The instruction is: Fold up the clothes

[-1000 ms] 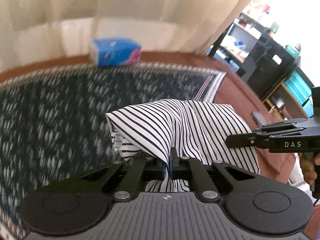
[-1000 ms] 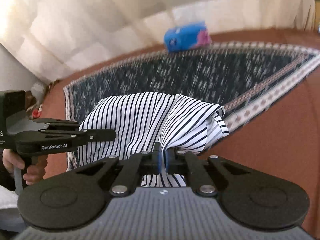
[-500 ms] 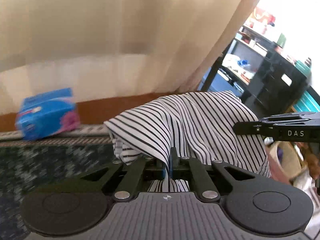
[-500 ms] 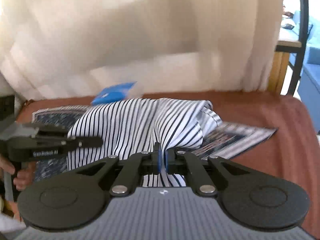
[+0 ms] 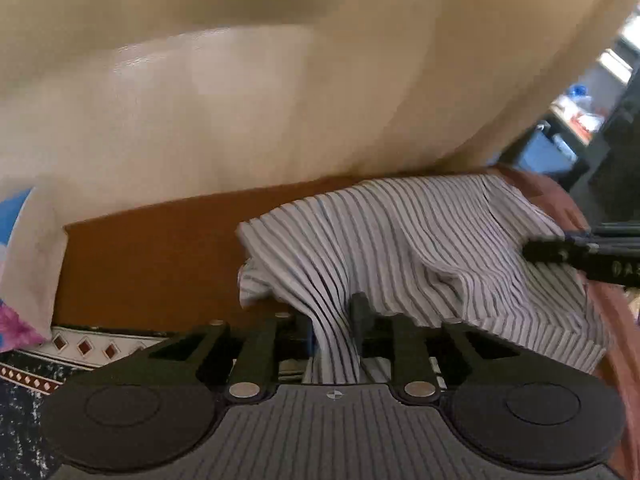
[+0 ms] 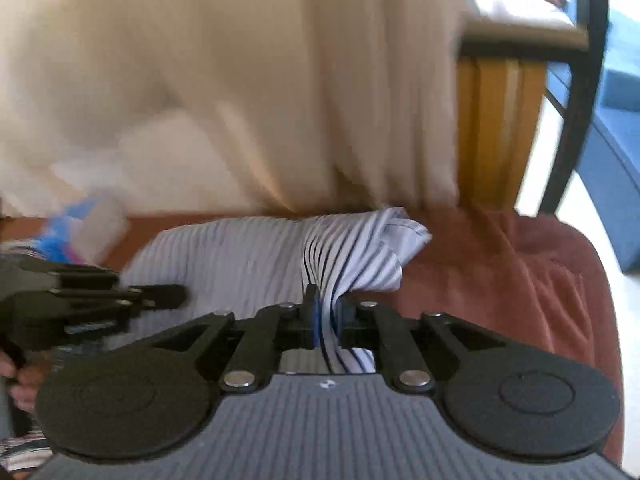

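- Striped shirt [image 5: 400,248] is bunched up and held up between both grippers, over a rust-brown cover [image 6: 500,280], with the cream curtain [image 5: 240,80] behind it.
- Left gripper [image 5: 334,316]: jaws pinched tight on a twisted fold of the shirt, cloth squeezed right between the fingers.
- Right gripper [image 6: 326,312]: same deal, jaws clamped on a gathered bit of the stripes, only cloth in the gap.
- In the left wrist view the other gripper pokes in at 3 o'clock, in front of the draped fabric.
- In the right wrist view the other gripper sits at 9 o'clock, with a hand [image 6: 20,380] gripping its handle.
- Patterned rug [image 5: 60,360] edge shows at 8 o'clock, left view.
- Blue pack [image 6: 60,232] at 9 o'clock in the right view, too blurry to read; can't tell what's in it.
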`<act>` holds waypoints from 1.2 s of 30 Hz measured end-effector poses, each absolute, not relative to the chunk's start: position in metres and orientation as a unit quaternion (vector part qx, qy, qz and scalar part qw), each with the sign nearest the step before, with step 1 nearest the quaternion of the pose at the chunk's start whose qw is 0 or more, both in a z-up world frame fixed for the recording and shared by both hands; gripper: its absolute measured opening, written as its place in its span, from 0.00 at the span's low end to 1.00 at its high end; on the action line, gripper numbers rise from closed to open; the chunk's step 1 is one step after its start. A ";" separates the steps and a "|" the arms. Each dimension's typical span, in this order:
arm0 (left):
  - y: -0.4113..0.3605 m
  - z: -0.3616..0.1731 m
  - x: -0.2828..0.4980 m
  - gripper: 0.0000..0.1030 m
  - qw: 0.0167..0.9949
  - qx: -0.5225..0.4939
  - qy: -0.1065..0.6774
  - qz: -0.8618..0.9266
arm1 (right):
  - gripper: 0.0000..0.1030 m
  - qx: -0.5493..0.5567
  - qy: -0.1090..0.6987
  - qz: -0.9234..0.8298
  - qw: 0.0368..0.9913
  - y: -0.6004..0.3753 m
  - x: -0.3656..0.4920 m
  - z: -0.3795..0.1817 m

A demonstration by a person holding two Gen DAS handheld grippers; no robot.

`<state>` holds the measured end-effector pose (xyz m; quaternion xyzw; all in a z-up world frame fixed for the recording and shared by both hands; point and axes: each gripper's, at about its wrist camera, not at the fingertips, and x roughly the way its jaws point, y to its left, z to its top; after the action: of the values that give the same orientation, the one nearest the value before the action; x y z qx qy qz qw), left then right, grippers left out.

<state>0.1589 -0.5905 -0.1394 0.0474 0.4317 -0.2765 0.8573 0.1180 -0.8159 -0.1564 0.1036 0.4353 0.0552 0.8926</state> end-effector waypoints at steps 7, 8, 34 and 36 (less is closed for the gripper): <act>-0.583 -0.122 0.154 0.38 0.865 0.054 0.415 -0.276 | 0.24 0.088 0.379 0.044 0.920 -0.827 0.090 -0.142; -0.582 -0.119 0.153 0.38 0.867 0.055 0.412 -0.276 | 0.24 0.092 0.373 0.057 0.922 -0.824 0.091 -0.138; -0.578 -0.096 0.068 0.80 0.878 0.075 0.446 -0.154 | 0.61 0.094 0.423 0.059 0.899 -0.768 0.055 -0.090; -0.577 -0.084 0.058 0.89 0.887 0.078 0.435 -0.132 | 0.88 0.081 0.404 0.050 0.910 -0.760 0.038 -0.074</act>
<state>0.0577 -0.5769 -0.0843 0.0783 0.4354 -0.1316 0.8871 0.0378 -0.7603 -0.0736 0.0815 0.4044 0.0503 0.9095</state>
